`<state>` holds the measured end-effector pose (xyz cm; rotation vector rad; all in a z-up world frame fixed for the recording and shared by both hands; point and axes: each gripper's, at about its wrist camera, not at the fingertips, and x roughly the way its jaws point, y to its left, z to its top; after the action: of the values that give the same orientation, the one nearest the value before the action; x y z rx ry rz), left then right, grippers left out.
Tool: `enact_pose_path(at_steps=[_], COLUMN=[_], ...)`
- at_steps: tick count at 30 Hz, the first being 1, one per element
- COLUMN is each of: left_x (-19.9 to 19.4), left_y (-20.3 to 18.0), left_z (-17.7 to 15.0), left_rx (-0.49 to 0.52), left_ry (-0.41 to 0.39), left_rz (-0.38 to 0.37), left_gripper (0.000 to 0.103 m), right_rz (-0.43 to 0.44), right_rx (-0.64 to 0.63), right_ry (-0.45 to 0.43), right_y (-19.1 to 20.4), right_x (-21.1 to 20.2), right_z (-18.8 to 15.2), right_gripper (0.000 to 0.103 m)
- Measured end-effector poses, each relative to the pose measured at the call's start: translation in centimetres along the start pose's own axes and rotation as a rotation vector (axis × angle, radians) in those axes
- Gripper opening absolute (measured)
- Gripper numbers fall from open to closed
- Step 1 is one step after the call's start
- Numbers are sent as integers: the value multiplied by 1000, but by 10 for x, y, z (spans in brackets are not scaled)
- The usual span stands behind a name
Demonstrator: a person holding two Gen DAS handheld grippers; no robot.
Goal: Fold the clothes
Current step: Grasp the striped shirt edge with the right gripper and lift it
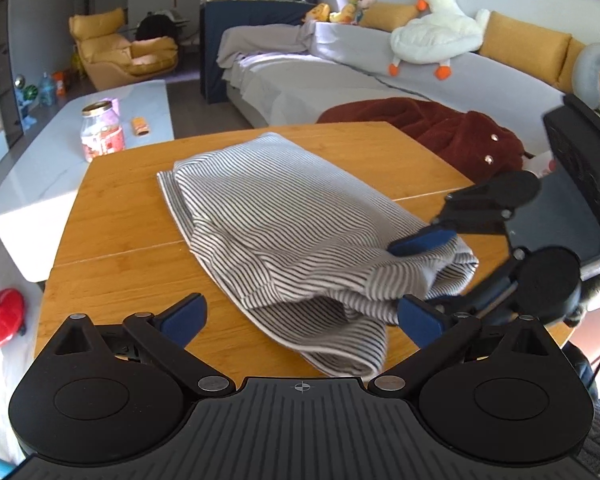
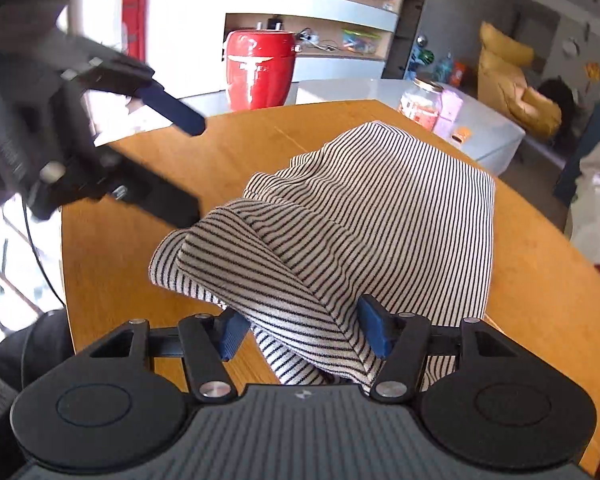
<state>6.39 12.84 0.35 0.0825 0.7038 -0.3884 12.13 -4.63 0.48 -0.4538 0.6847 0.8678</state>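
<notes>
Striped garment [image 1: 284, 224], partly folded, lying across the middle of the wooden bench [image 1: 116, 216], its near end bunched and lifted off the surface. Left gripper [image 1: 300, 320] held low over the bench's near edge, its blue fingers [image 1: 182, 318] spread wide apart and holding nothing; the loose near corner of the garment lies between them, beside the right-hand pad, with no pinch visible. Right gripper [image 2: 304, 330] at the garment's raised end, its fingers [image 2: 374, 330] closed onto a thick fold of the striped cloth (the fabric bulges up and over both pads). In the left wrist view the right gripper [image 1: 410, 276] enters from the bench's right edge, one pad above the fold and one below it. In the right wrist view the left gripper [image 2: 188, 160] appears blurred near the bench's left edge, apart from the cloth. Beyond the bench's far edge: a white low table [image 1: 60, 160] carrying a glass jar [image 1: 100, 132], and a grey sofa [image 1: 340, 80] with a rust-red garment [image 1: 440, 128] draped on it
</notes>
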Motion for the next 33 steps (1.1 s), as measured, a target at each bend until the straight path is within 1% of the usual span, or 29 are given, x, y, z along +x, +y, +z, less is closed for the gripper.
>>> enact_pose_path(at_steps=[2,4,5,7,9,10,11,13,16,19,21,22,23,24,25,26,27,29,30,33], left_x=[-1,6,11,26,40,43,45,43,37,37,38,38,37,32,25,18,10,1,5,33], left_y=[-6,-12,-14,-16,-14,-12,-8,2,15,21,23,23,23,24,26,30,34,45,50,60], left_z=[-4,-10,-12,-17,-19,-19,-18,-13,-5,-1,-1,-2,-2,-1,1,3,6,16,22,42], left_rx=[46,95,113,132,133,123,103,45,-41,-87,-104,-110,-111,-111,-113,-122,-138,-159,-155,-119], left_ry=[7,28,42,82,116,121,120,104,81,76,77,77,76,64,46,26,3,-44,-54,-51], left_rz=[-25,-24,-13,32,81,98,102,81,44,22,18,20,19,8,-9,-25,-40,-36,-23,27], left_gripper=[103,103,103,103,103,103,103,103,103,103,103,103,103,103,103,103,103,103,103,103], right_rz=[30,60,72,70,43,27,10,-29,-107,-215,-285,-297,-302,-278,-258,-265,-268,-240,-222,-145], right_rx=[55,111,131,113,53,18,-19,-109,-264,-412,-469,-483,-493,-484,-470,-473,-474,-460,-446,-415], right_ry=[5,11,12,4,-11,-21,-30,-55,-69,-67,-109,-113,-112,-94,-73,-63,-53,-28,-16,23], right_y=[-13,-26,-32,-32,-22,-15,-9,8,25,35,34,33,31,29,26,25,23,18,17,14], right_x=[0,0,0,-4,-8,-10,-12,-12,-13,4,16,21,26,29,33,36,39,37,35,20], right_z=[3,5,6,4,2,-1,-3,-5,-16,-27,-28,-26,-23,-19,-14,-10,-7,0,4,14], right_gripper=[60,60,60,60,61,65,72,81,84,85,84,81,66,51,41,37,36,32,32,30])
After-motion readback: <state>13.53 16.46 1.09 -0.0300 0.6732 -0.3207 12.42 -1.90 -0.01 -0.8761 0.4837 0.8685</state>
